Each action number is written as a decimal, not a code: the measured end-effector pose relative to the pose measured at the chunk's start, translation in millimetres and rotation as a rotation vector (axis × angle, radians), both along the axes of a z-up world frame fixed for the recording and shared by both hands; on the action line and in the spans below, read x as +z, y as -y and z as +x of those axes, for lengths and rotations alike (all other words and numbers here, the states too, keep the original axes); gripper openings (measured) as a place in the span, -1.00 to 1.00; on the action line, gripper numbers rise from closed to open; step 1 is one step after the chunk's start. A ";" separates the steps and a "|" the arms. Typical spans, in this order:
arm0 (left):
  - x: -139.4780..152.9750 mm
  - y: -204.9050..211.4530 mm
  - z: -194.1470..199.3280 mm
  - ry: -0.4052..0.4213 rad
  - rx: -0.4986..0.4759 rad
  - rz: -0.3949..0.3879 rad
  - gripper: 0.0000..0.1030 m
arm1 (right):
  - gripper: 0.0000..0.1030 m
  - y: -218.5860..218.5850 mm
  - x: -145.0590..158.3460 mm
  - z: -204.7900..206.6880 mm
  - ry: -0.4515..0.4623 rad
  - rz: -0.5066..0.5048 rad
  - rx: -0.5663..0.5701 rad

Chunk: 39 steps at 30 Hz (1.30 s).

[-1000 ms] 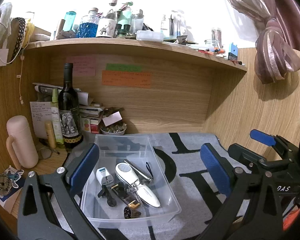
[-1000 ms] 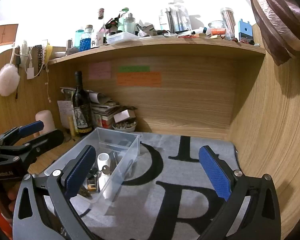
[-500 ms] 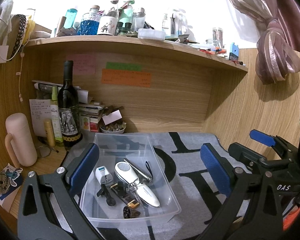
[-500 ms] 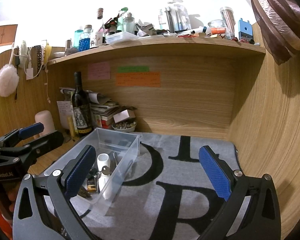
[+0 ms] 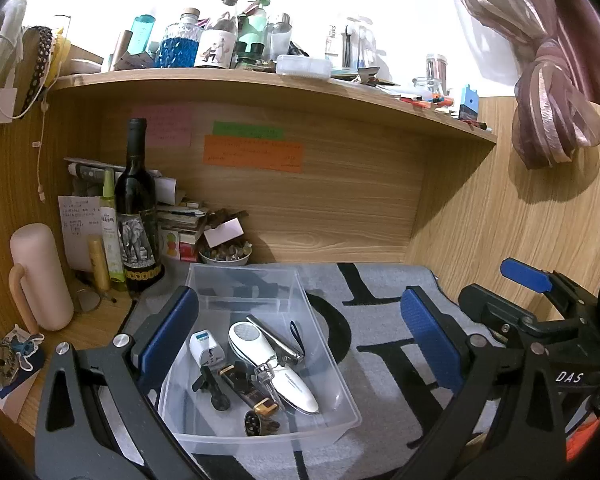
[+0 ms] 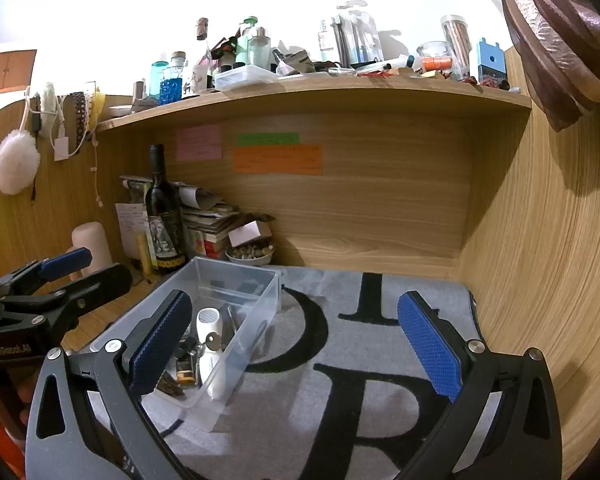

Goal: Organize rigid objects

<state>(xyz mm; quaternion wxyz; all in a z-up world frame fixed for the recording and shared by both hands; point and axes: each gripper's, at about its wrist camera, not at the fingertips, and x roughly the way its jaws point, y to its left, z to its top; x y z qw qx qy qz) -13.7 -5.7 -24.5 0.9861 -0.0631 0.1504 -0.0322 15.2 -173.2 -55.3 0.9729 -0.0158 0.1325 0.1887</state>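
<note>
Below both wide-open, empty grippers, left (image 5: pixel 300 344) and right (image 6: pixel 296 344), a clear rectangular plastic bin (image 5: pixel 332 428) sits on a grey lettered mat (image 6: pixel 360 360), holding a white handheld device (image 5: pixel 272 364), white plug adapter (image 5: pixel 206 350) and small dark items.

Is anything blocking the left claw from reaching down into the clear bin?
Nothing visible does. The left claw is open over the lidless clear bin, and the white device inside lies exposed.
</note>
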 end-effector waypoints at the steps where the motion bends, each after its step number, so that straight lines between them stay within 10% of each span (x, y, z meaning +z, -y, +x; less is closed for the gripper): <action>1: 0.1 0.0 0.1 0.000 0.000 -0.001 0.99 | 1.00 0.0 0.0 0.0 0.000 0.000 0.000; 39: 3.1 4.1 -3.7 0.018 -0.016 -0.007 0.99 | 1.00 -1.9 4.5 -3.8 0.011 -0.005 -0.005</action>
